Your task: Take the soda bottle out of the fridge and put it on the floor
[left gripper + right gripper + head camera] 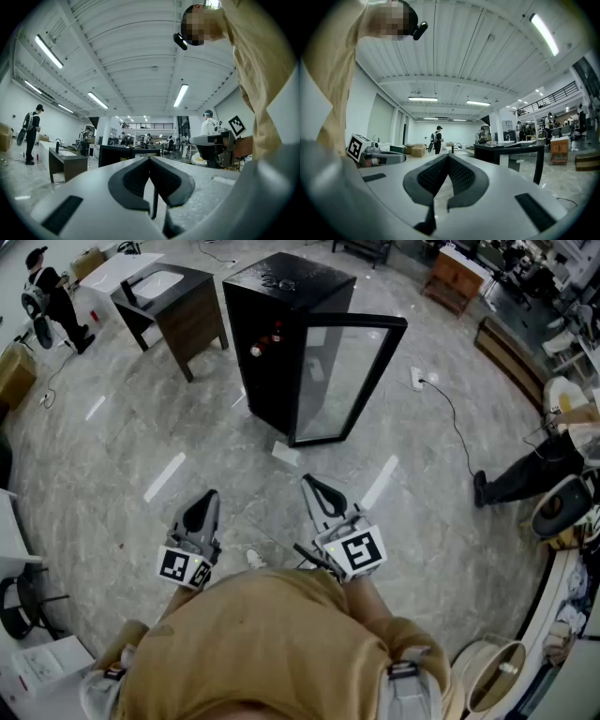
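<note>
A black fridge (281,324) stands on the floor ahead of me, its glass door (342,381) swung open. On its inner shelves red and white things (265,341) show, too small to name; the soda bottle cannot be made out. My left gripper (202,505) is held low at my left, jaws shut and empty. At my right, my right gripper (313,486) is also shut with nothing in it. Both point toward the fridge, well short of it. In the left gripper view the left gripper (149,158) has its tips touching; the right gripper view shows the right gripper (448,156) the same.
A dark desk (173,306) stands left of the fridge. A white paper (286,454) lies on the marble floor by the door's foot. A cable (450,413) runs to a floor socket at right. A person (511,479) sits at far right, another stands at far left (56,301).
</note>
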Motion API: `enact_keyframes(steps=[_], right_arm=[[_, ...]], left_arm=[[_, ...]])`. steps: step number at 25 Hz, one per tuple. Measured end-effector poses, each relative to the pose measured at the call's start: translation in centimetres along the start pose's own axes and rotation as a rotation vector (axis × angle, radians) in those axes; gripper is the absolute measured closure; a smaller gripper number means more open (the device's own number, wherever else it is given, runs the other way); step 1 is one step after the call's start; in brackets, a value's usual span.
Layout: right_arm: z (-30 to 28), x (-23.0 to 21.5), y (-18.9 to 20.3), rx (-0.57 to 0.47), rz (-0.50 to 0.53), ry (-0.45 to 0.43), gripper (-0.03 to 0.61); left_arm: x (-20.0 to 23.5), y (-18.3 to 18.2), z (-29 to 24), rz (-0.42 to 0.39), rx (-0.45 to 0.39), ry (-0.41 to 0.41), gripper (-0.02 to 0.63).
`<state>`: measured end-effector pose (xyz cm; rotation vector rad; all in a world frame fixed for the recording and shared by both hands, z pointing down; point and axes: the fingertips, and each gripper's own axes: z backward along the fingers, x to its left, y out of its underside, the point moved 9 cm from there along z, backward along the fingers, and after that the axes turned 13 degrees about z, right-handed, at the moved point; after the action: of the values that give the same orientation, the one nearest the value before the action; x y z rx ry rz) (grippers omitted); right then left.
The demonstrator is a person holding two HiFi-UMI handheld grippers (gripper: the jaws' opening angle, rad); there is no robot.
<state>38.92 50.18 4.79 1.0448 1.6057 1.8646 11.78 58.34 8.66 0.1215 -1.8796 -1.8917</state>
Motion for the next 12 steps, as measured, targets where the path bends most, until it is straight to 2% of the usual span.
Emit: enact_keyframes(steps=[8, 12], right_arm=[[-1.7, 1.2, 0.4, 0.010, -0.004, -0.035, 0.580], [-3.3, 2.0, 0.7, -0.006, -0.064, -0.034, 0.578]], left_arm=[[1.4, 0.8, 0.8, 0.025, 0.004, -0.027, 0.612], [3.2, 1.0, 1.4, 0.033, 0.000, -0.037, 0.612]])
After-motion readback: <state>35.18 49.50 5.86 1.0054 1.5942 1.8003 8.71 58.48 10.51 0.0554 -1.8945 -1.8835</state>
